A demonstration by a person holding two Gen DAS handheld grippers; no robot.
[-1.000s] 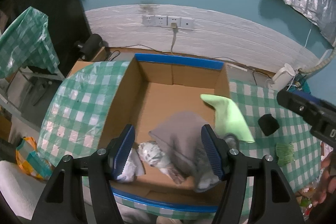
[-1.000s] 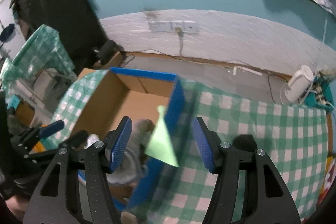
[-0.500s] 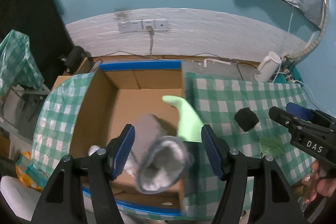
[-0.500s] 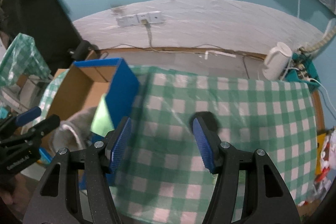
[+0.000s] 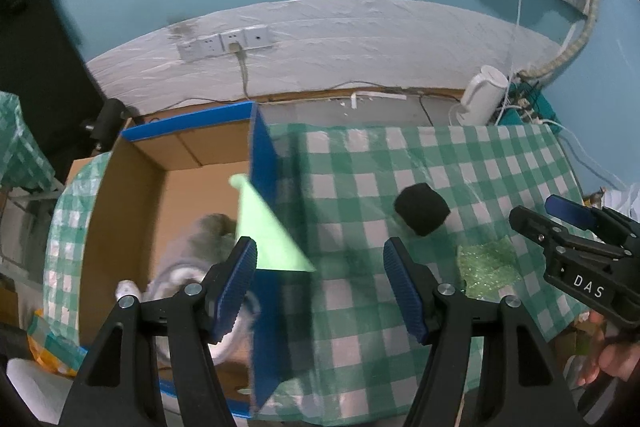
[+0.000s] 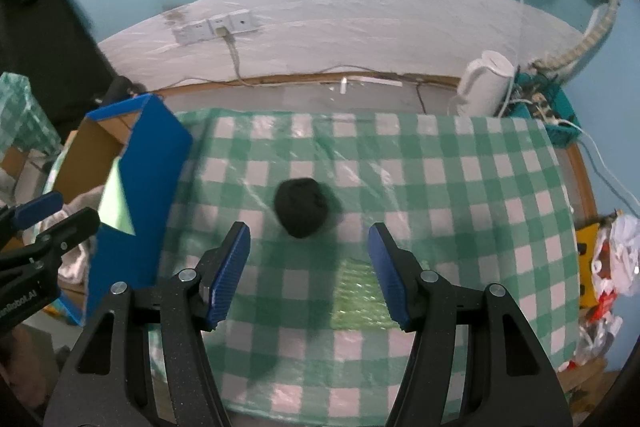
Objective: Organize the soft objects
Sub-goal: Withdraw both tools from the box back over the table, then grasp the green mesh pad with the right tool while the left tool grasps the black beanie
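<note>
On the green-and-white checked tabletop point(image 6: 440, 187), a round black soft lump point(image 6: 301, 213), alone on the cloth and well clear of the box. Just nearer the camera, a flat patch of light green bubbly plastic wrap point(image 6: 360, 291), close beside the black lump but apart from it.

At the left edge of the tabletop, an open brown cardboard box with blue-taped rims point(image 5: 264, 163). Inside it, a grey cloth bundle point(image 5: 196, 247) with whitish fabric beneath, blurred — and a pale green triangular cloth point(image 5: 268, 235) draped over the box's right wall, its point hanging toward the checked cloth.

Left claw point(image 5: 320, 287) spread wide with nothing between the blue pads, hovering above the box's right wall and the cloth beside it. Right claw point(image 6: 308, 269) equally wide and empty, poised over the tabletop with the black lump just beyond the gap and the green wrap under the right finger.

Behind the tabletop, a white kettle point(image 6: 486, 83) near the wall, and a row of white wall sockets point(image 6: 214, 25) with one cable plugged in.
</note>
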